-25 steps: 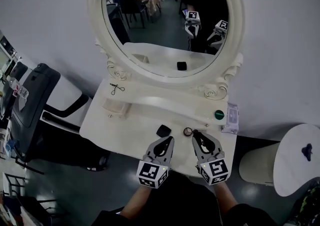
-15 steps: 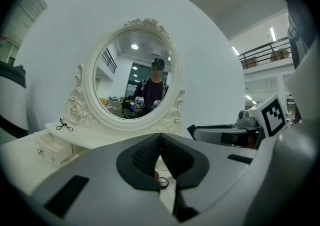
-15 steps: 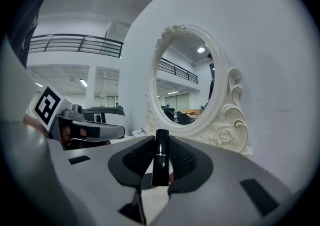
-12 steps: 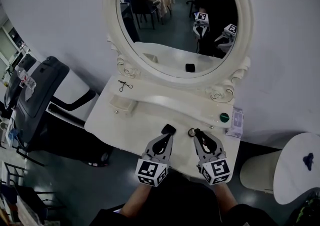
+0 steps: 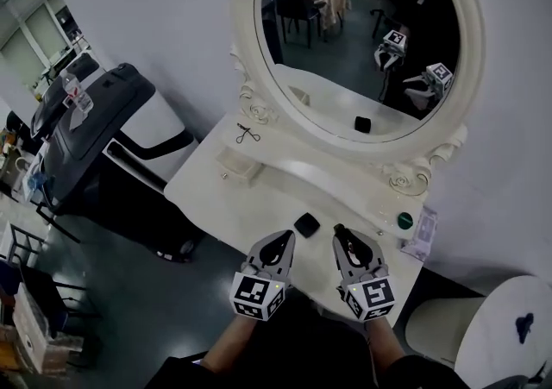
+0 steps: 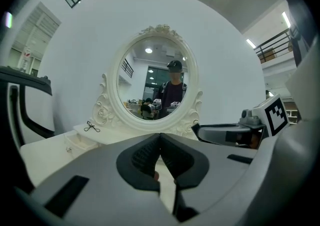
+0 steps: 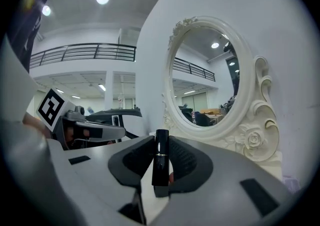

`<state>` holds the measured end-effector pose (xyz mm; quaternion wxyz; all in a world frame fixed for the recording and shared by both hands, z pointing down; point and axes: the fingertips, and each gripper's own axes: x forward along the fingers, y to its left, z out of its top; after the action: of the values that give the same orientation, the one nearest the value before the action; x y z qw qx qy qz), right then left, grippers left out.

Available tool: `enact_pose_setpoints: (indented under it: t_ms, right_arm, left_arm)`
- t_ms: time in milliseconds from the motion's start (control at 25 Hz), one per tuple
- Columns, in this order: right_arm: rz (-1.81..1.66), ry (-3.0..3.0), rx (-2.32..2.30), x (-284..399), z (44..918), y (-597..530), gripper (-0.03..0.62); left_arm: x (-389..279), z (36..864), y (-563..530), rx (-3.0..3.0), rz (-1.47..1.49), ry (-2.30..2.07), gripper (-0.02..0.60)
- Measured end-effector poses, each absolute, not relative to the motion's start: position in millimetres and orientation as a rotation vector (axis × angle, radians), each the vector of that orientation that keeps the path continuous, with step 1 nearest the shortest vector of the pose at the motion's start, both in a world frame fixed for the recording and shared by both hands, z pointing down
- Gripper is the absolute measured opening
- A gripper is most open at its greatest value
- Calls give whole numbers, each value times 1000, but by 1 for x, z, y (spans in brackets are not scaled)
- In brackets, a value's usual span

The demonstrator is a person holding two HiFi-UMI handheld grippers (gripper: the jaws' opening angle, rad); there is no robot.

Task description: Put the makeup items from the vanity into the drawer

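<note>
I am holding both grippers side by side over the front edge of the white vanity (image 5: pixel 250 206), facing its oval mirror (image 5: pixel 345 51), which is reflecting the pair of them; a small drawer (image 5: pixel 239 168) is sitting at the left end of the vanity top, well apart from me, and I cannot tell whether it is open; my left gripper (image 5: pixel 287 235) is pointing across the top with its fingers pressing together on nothing; my right gripper (image 5: pixel 339 230) is clenching a black lipstick (image 7: pixel 160 157), which is standing upright between the pads with its gold band showing and its cap poking above the fingertips; a square black compact (image 5: pixel 306 224) is lying on the top just beyond my left fingertips, between the two grippers; a round green pot (image 5: pixel 405 220) is resting near the right end, just beside a pale packet (image 5: pixel 424 234) at the edge; a thin black eyelash curler (image 5: pixel 247 134) is lying on the raised shelf by the mirror frame's left foot.
</note>
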<state>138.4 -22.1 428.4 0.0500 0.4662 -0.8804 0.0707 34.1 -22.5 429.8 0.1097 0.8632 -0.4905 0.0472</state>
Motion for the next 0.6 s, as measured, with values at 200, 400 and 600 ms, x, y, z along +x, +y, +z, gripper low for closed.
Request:
enact_pose_setpoints:
  t_ms: [200,400,600]
  right_arm:
    - [219,-2768,1256,110,430,-30,104]
    - [200,-2836,1109,82,429,-35,104]
    - [208,-2874,1022,52,428,-41,104]
  left_arm:
    - [2,431,-20,2439,137,-1609,15]
    - [-29,430,-15,2352,138,-1750,15]
    - [-58,431,-13,2288,144,-1835,15]
